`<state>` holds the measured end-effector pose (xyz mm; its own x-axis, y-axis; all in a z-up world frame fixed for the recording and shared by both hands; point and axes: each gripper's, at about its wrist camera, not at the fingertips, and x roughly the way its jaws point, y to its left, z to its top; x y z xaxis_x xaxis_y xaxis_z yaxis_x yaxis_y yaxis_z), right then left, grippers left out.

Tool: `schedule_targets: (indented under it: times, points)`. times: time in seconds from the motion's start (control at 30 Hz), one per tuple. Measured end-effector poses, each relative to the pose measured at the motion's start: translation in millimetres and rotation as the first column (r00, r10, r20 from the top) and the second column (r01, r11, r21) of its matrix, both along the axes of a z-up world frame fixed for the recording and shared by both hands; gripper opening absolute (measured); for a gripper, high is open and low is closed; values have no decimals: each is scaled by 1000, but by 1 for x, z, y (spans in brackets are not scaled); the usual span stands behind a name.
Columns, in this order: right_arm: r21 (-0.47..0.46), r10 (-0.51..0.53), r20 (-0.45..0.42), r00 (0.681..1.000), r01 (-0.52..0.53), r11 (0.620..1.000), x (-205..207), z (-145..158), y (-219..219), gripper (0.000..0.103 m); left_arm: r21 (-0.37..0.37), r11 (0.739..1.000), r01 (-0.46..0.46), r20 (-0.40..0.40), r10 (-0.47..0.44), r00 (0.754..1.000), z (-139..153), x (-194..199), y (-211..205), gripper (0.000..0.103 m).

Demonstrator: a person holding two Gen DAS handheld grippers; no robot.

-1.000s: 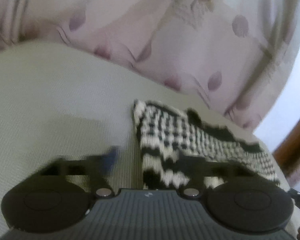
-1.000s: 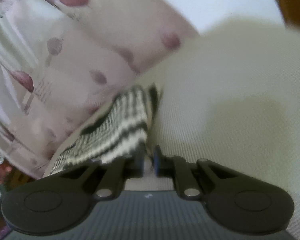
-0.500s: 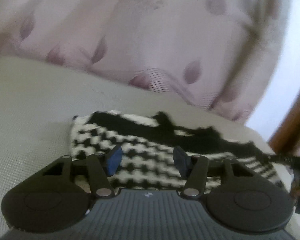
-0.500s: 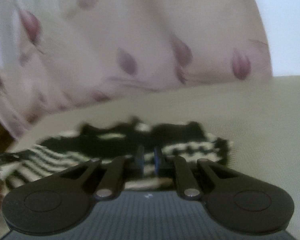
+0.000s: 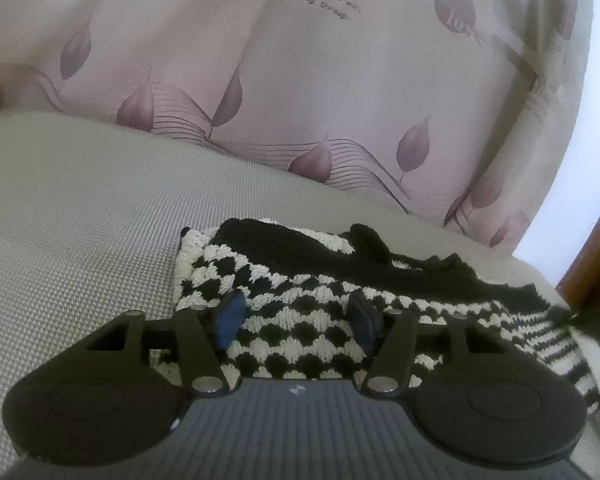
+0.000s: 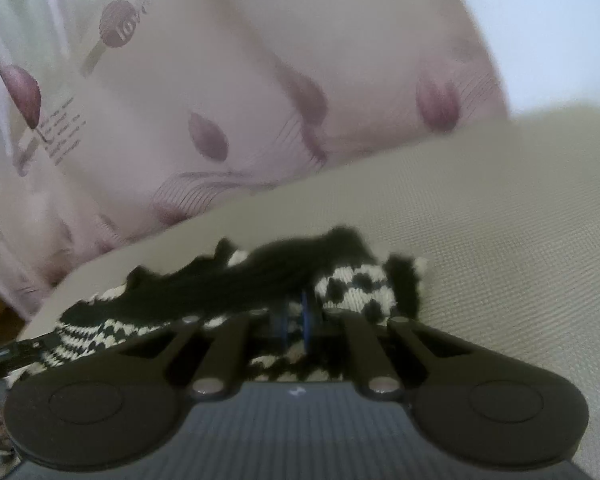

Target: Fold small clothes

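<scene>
A small black-and-white knitted garment (image 5: 300,292) lies on a beige woven surface (image 5: 80,220), with a black band along its far edge. My left gripper (image 5: 296,316) is open, its blue pads just above the garment's near left part. In the right wrist view the same garment (image 6: 352,288) lies bunched, its right end raised. My right gripper (image 6: 294,320) is shut on the garment's fabric near that right end.
A pale pink curtain (image 5: 300,80) with purple leaf prints hangs right behind the surface. A brown wooden edge (image 5: 596,264) shows at the far right. The beige surface extends to the left of the garment and, in the right wrist view (image 6: 520,240), to its right.
Both grippers swung round to face the garment from the front and came closer. The left stays open over the garment. The right stays shut, and the garment's right end has bunched up.
</scene>
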<state>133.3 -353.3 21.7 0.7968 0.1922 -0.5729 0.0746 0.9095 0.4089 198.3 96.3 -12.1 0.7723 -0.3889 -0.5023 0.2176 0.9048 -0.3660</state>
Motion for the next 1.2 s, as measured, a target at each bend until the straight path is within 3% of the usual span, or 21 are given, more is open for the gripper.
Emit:
schedule_targets:
  times: [0.07,0.13,0.3,0.53,0.7,1.2]
  points:
    - [-79,-14,80,997,20,997,-19,16,16,10,18,1000,-4,4,4,1000,3,-2,-2,60]
    - [-79,11,104,995,-3,997,-34,24,30,10,43,999,-5,8,4,1000,4,-1,-7,62]
    - [-229,43,24,999,-36,973,-52,19,62,10,82,997,-11,16,10,1000,5,-3,-11,63]
    - [-225,12,13,1000,-9,974,-58,4,68,10,125,992,-22,26,19,999,6,-4,-16,68]
    - [-222,11,10,1000,-9,975,-59,3,67,10,166,985,-40,34,35,999,7,-6,-21,87]
    - [-272,16,4,1000,-14,962,-57,2,74,11,224,973,-50,38,43,998,6,-7,-30,95]
